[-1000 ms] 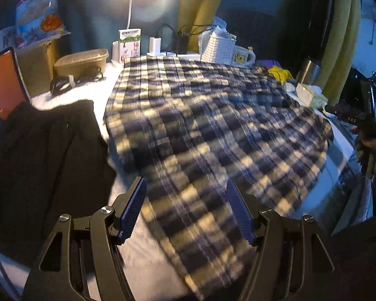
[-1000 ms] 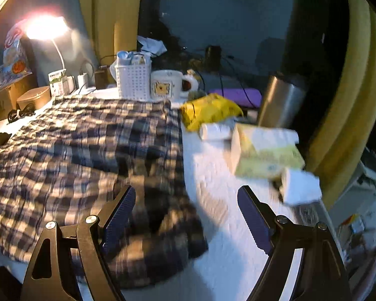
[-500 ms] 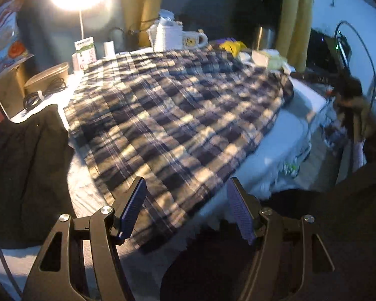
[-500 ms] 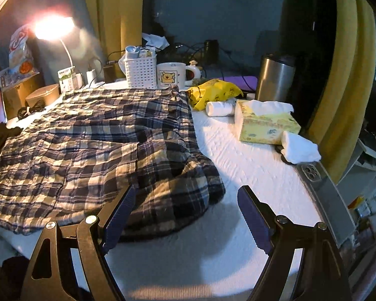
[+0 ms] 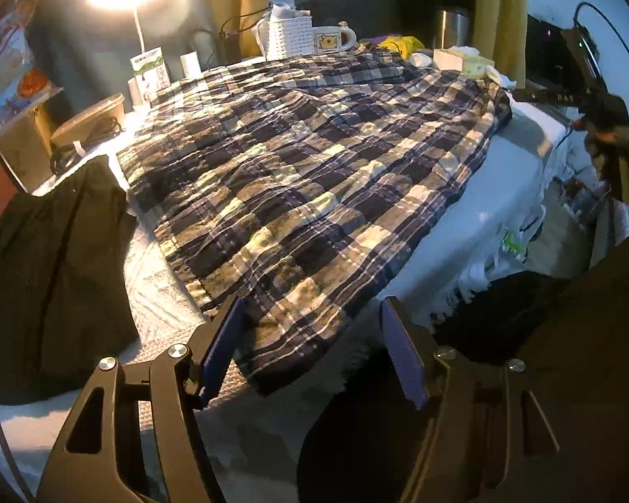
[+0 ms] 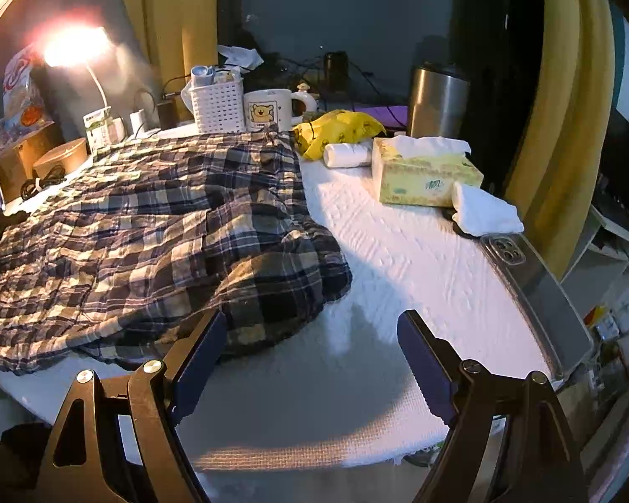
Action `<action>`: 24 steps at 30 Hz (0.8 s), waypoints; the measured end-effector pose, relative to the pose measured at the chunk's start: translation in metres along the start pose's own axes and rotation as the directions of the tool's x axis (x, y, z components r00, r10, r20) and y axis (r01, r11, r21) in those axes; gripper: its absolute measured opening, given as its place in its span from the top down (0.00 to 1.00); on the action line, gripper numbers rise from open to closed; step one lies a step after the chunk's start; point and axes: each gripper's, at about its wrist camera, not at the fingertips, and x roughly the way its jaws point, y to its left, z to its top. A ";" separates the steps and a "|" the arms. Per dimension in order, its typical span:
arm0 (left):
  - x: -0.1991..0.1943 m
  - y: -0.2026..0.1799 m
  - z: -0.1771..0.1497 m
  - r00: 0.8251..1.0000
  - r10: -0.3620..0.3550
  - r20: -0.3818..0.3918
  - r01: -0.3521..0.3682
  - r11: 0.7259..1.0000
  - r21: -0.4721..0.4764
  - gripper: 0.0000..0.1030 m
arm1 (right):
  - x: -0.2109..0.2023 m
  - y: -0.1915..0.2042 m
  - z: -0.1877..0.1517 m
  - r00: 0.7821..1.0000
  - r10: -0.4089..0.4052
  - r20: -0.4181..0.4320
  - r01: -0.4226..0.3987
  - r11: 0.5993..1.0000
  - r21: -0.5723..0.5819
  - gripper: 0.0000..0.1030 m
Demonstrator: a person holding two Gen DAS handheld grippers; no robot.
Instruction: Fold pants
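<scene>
Plaid pants lie spread flat across the white-covered table, filling most of it; in the left wrist view they run from the near hem at 6 o'clock up toward 12. In the right wrist view the pants sit at 9–10 o'clock, w/ one end bunched into a rumpled heap near centre.

Left gripper: jaws wide apart, nothing between them, hovering just over the near hem; can't tell if a pad touches the cloth. Right gripper: jaws also spread, empty, over bare white cover beside the heap.

Black garment at 8–9 o'clock in the left view, beside the pants. Lit lamp at 10–11, white basket and bear mug at 12, tissue box at 1–2, steel tumbler behind it.
</scene>
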 end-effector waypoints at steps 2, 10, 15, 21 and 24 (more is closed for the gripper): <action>0.000 0.002 0.000 1.000 -0.011 0.010 0.012 1.000 -0.013 0.47 | 0.002 -0.001 -0.001 1.000 -0.002 -0.004 0.002 1.000 -0.002 0.18; 0.000 0.018 0.005 1.000 -0.027 0.008 0.027 0.997 -0.072 0.84 | 0.015 -0.010 -0.013 0.997 -0.055 -0.052 0.055 0.998 0.002 0.18; -0.008 0.027 0.011 0.999 -0.009 0.049 0.014 0.994 -0.106 0.96 | 0.018 -0.010 -0.016 0.992 -0.113 -0.055 0.111 0.993 -0.046 0.18; -0.019 0.036 0.019 0.995 -0.018 0.097 0.032 0.989 -0.142 0.97 | 0.030 0.001 -0.015 0.981 -0.189 -0.051 0.174 0.960 -0.221 0.18; -0.019 0.041 0.023 0.995 -0.026 0.094 0.041 0.986 -0.163 0.97 | 0.037 0.006 -0.010 0.988 -0.153 -0.036 0.138 0.955 -0.262 0.18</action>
